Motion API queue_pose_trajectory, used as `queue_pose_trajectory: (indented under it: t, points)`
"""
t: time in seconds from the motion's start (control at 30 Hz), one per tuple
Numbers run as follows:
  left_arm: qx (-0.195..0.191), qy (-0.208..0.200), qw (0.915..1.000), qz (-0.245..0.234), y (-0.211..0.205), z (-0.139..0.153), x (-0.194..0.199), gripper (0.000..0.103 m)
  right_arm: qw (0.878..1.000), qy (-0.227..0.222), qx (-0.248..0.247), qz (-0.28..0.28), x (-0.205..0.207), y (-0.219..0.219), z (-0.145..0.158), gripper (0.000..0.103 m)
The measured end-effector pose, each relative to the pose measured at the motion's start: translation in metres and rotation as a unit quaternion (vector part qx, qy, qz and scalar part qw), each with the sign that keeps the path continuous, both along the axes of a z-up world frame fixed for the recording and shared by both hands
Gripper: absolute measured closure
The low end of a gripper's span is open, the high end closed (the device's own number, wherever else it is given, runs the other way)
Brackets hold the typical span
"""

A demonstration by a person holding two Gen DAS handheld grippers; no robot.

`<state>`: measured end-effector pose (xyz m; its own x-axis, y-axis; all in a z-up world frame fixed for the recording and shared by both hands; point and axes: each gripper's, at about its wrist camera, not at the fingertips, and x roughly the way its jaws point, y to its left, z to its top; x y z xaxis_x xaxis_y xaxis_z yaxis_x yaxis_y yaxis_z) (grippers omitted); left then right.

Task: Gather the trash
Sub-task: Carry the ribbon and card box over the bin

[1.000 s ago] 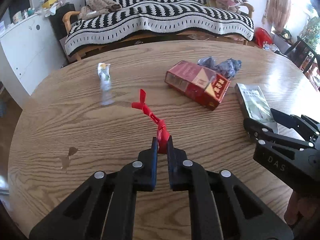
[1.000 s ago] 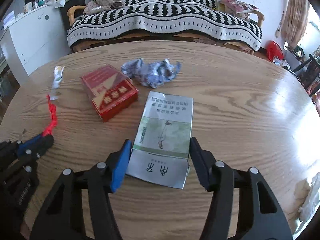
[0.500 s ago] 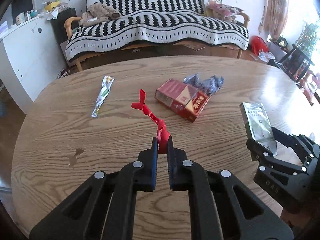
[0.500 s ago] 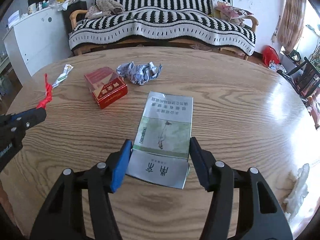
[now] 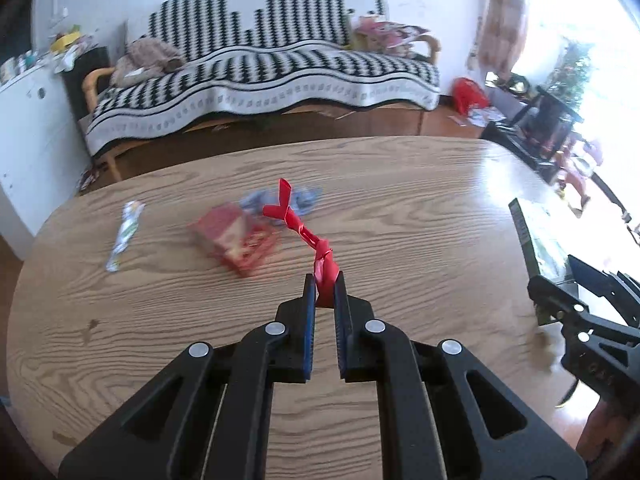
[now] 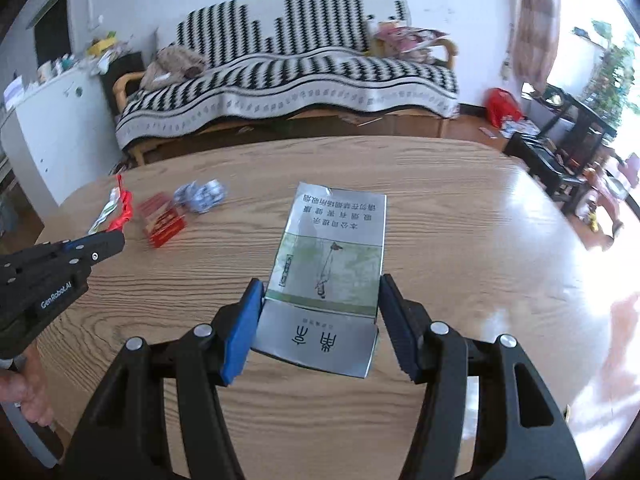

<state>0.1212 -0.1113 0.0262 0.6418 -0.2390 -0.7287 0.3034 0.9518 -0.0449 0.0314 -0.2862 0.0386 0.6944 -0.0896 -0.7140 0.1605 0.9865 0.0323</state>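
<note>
My left gripper is shut on a twisted red wrapper and holds it above the wooden table. My right gripper is shut on a flattened silver and green carton, held above the table. The left gripper also shows in the right wrist view, with the red wrapper sticking up from it. A red box, a crumpled blue-white wrapper and a thin white-green wrapper lie on the table's far left part.
A sofa with a black-and-white striped blanket stands beyond the table. A white cabinet is at the left. Dark chairs and clutter stand at the right. A small dark stain marks the table's left.
Both grippers have lifted and pulled back from the table with their items still held. The red box, blue wrapper and thin wrapper now look farther away and more to the left.
</note>
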Motion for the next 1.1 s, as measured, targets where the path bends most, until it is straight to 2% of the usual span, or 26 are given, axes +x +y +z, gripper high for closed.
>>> queue_pose_trajectory:
  t: [0.3,0.5,0.67,0.8,1.0,1.1]
  points:
    - [-0.022,-0.005,0.9960,-0.087,-0.103,0.010,-0.038,0.095,0.995,-0.002,0.003,-0.100,-0.081,-0.124,0.010,0.045]
    - [-0.026,-0.004,0.9855,-0.167,-0.181,0.007,-0.077,0.095,0.985,-0.011,0.015,-0.169,-0.144,-0.204,0.009,0.045]
    - [-0.037,0.008,0.9701,-0.240,-0.238,-0.002,-0.114,0.095,0.974,-0.007,0.046,-0.224,-0.196,-0.272,-0.003,0.045]
    - [-0.043,0.030,0.9544,-0.294,-0.287,-0.018,-0.145,0.095,0.964,0.008,0.087,-0.252,-0.233,-0.318,-0.021,0.045]
    - [-0.058,0.079,0.9315,-0.350,-0.340,-0.051,-0.173,0.095,0.955,0.045,0.137,-0.260,-0.253,-0.346,-0.048,0.045]
    - [-0.062,0.090,0.9227,-0.370,-0.356,-0.064,-0.186,0.095,0.951,0.073,0.147,-0.261,-0.251,-0.351,-0.062,0.045]
